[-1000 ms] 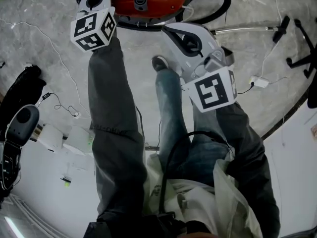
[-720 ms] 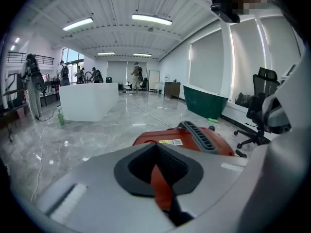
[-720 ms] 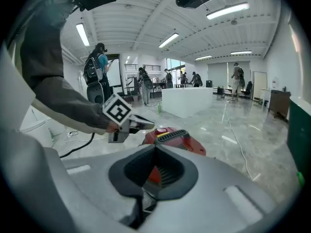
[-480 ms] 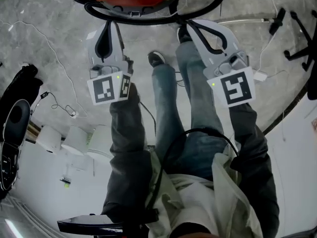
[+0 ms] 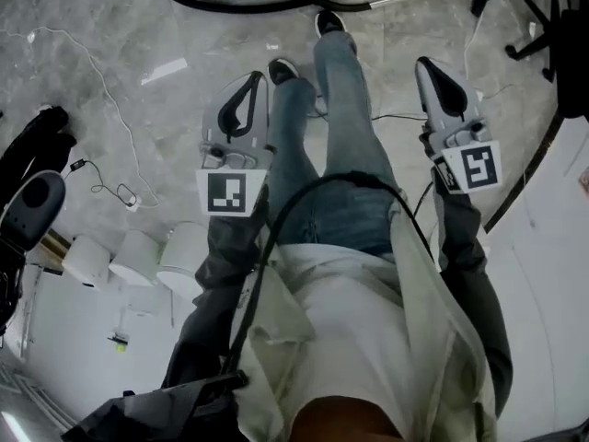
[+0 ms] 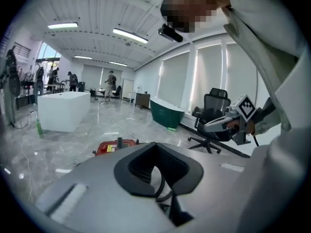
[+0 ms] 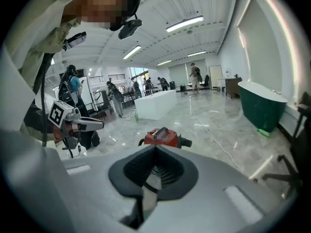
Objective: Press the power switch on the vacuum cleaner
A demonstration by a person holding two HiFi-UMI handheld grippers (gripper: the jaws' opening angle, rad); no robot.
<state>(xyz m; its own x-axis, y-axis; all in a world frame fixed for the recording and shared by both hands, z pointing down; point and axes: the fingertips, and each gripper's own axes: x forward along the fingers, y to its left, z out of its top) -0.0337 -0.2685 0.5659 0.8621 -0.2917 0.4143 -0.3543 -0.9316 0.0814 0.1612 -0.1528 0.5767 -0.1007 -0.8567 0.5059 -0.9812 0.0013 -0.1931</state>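
In the head view, only the hose (image 5: pixel 267 7) is being shown, ahead of the left gripper (image 5: pixel 250 81) and right gripper (image 5: pixel 429 67). In the left gripper view, the jaws are being held pressed together on nothing, and the red vacuum cleaner (image 6: pixel 114 146) is being seen ahead, well apart. In the right gripper view, the jaws are likewise being held closed and empty, with the vacuum cleaner (image 7: pixel 163 137) being framed straight beyond the tips.

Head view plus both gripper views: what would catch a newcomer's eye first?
The red vacuum cleaner sits on the glossy grey floor, well ahead of both grippers. The left gripper and right gripper flank the person's legs, both shut and empty, touching nothing.
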